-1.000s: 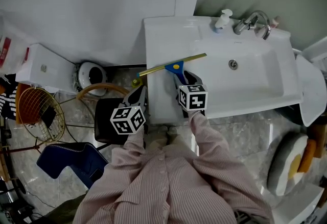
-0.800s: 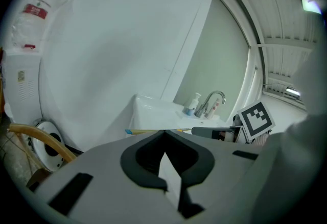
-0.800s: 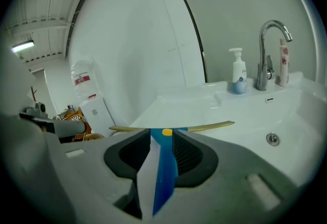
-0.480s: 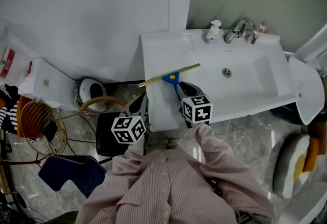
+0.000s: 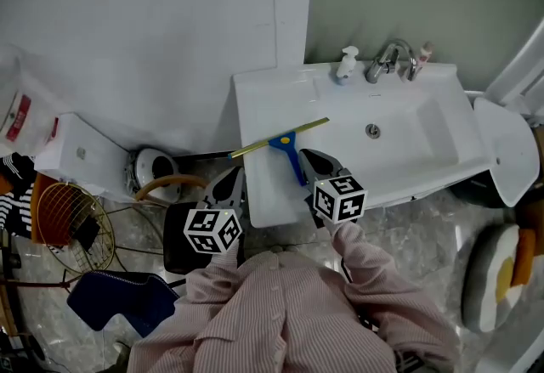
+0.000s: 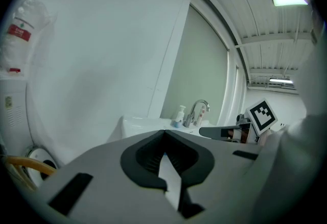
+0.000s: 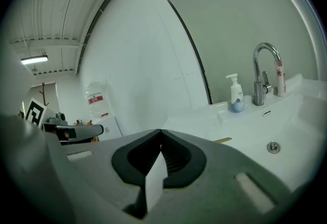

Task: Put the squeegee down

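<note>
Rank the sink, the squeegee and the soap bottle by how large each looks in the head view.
1. sink
2. squeegee
3. soap bottle
All three sit at about the same distance from the camera, so the order is clear.

One squeegee, two hand-held grippers

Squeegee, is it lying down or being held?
Lying down. The squeegee rests flat on the sink ledge, and the right gripper beside it is shut with nothing between its jaws.

A long-sleeved, pink-striped shirt is worn. The left gripper and right gripper are moulded grey, lined with black pads and topped by black-and-white marker cubes.
</note>
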### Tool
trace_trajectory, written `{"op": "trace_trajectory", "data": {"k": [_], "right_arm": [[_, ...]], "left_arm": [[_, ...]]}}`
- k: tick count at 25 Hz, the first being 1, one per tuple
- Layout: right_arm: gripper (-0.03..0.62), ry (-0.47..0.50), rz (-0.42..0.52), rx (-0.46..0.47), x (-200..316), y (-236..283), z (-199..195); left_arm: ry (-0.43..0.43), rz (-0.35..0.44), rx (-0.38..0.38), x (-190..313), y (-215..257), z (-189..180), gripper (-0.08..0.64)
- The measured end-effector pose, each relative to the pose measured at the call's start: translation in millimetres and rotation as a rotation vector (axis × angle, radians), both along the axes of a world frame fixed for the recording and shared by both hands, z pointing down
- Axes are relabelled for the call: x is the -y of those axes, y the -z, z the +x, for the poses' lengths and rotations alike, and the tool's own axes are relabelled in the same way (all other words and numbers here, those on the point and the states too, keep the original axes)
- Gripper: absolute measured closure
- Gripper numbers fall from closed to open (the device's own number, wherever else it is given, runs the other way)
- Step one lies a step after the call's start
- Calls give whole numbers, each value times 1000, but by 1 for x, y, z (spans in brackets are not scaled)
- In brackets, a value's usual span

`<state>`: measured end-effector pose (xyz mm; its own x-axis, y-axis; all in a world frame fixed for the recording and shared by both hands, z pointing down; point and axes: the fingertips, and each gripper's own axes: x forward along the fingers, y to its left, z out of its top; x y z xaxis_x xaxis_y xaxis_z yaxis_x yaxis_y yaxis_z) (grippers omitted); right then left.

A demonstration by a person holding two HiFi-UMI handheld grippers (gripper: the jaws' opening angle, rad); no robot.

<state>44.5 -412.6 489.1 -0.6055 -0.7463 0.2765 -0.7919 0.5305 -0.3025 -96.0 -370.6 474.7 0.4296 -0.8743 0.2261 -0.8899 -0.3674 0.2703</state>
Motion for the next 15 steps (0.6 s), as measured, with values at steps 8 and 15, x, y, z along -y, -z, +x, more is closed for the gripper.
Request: {"op": "trace_trajectory", "data": {"k": [8, 15], "right_arm": [[586, -2, 57, 72, -12, 27, 15], [586, -20, 105, 131, -21, 48, 29]], "left_arm": [[12, 60, -16, -8, 22, -2, 558], [39, 105, -13, -17, 39, -8, 558]]}}
